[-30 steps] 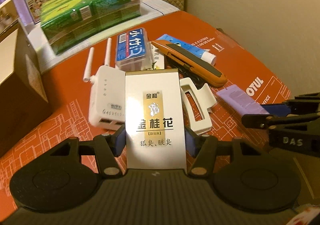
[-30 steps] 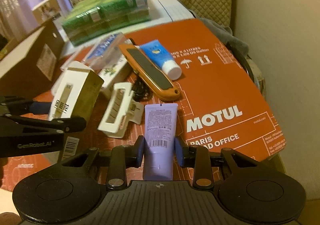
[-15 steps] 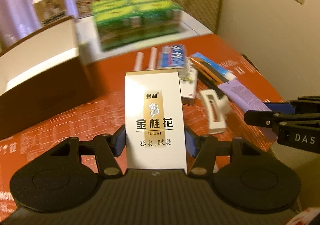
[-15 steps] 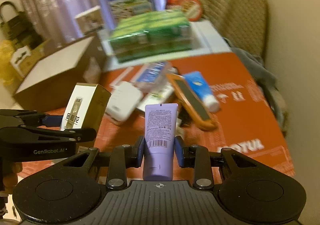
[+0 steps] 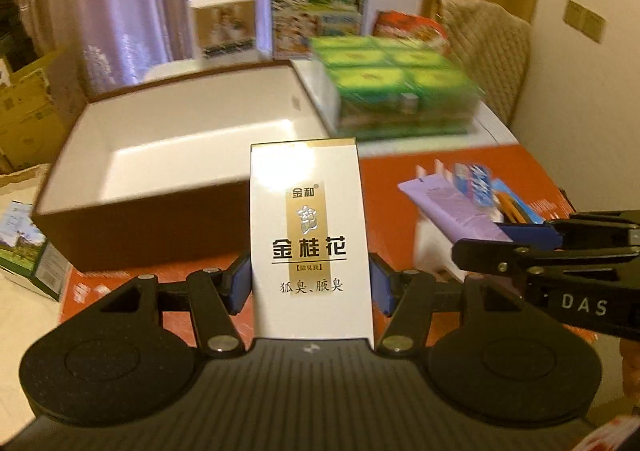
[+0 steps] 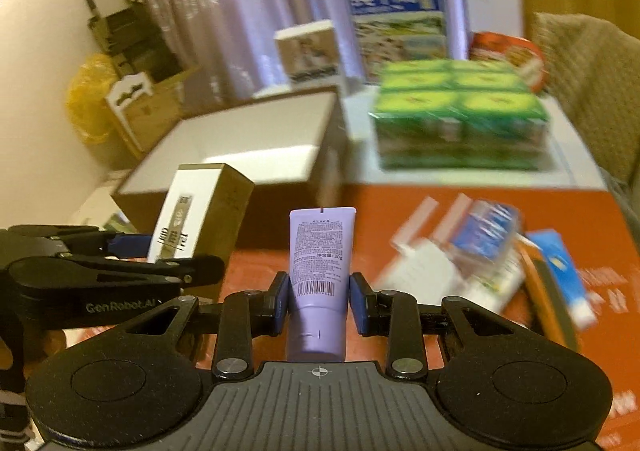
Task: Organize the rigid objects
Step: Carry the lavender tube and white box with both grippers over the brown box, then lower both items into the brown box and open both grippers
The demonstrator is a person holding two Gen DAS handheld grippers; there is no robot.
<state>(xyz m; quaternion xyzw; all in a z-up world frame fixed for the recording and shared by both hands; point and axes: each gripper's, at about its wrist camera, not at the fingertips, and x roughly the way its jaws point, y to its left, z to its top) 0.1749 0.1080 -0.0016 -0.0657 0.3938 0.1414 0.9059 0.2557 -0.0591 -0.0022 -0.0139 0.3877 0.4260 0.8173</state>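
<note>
The left gripper clamps a white carton, long axis running forward along the fingers toward the open box. The right gripper pinches a purple tube, crimped end forward, above the red board.

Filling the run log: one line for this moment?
left gripper: holds white carton | right gripper: holds purple tube | open box: ahead
</note>
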